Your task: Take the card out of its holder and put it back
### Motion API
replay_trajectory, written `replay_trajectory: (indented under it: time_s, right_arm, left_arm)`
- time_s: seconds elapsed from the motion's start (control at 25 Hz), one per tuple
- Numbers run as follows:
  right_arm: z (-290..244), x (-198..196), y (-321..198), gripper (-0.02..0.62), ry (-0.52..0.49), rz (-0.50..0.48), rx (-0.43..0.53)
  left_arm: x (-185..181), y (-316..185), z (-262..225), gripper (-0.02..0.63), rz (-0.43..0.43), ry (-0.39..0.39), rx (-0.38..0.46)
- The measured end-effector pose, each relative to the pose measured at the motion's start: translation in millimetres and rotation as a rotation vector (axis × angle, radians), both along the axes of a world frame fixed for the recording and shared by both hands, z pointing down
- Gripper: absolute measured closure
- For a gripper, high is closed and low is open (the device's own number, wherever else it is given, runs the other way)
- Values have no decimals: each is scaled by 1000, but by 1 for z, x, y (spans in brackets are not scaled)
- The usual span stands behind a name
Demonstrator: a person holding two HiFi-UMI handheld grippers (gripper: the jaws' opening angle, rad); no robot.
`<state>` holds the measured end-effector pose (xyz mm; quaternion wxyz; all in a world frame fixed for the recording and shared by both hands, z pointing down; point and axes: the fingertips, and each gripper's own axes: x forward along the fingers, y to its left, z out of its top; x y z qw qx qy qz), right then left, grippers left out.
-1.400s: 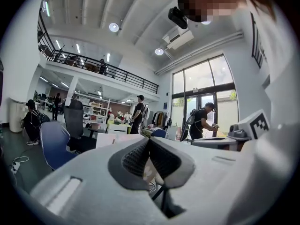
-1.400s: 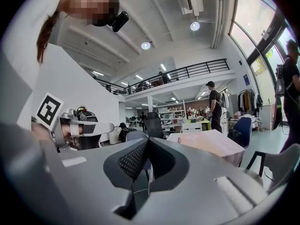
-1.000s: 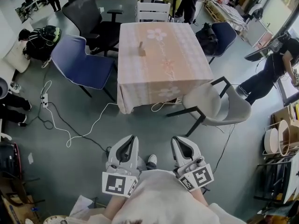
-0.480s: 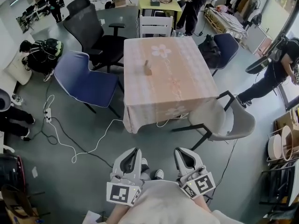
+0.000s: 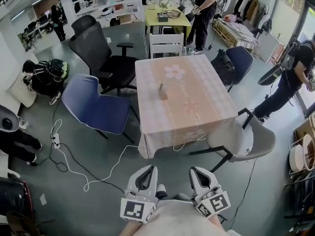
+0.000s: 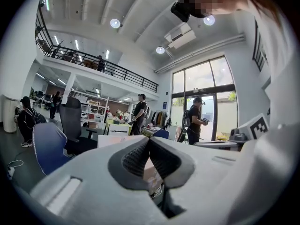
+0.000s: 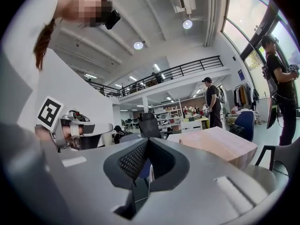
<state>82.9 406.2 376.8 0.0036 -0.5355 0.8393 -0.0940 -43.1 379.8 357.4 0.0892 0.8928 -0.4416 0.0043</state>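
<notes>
open office floor. head view: pink checked desk [image 5: 197, 107] ahead, card holder [image 5: 161, 91] upright near its middle, card too small to tell from it. left tool [image 5: 146, 168] and right tool [image 5: 199, 171] low by the body, well apart from the desk. blue chair [image 5: 93, 104] left, grey chair [image 5: 241, 139] at the right corner, near edge between them looks free. cable [image 5: 98, 173] on the floor could trip. left gripper view: jaws pinched together, empty. right gripper view: same, empty; reaching in without opening would likely knock the holder over.
</notes>
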Motion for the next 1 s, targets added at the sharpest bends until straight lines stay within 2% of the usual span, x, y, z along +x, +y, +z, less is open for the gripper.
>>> replay_trajectory:
  time_s: [0.2,0.52,0.68,1.0]
  right_arm:
    - [5,-10,-10,597,-3,-16,-5]
    - [11,-14,-33,597,-10,-70,-28]
    - [17,-6,-47,597,-11,-83,-48]
    - [2,23,-103,597,0,-100,-14]
  left_arm:
    - [-7,-4,-3,606,-4,-5,28]
    - [-9,-23,6,606,-51,2,-9]
    - [2,-36,7,606,-56,13,-8]
    - [28,-85,-1,606,-57,4,16]
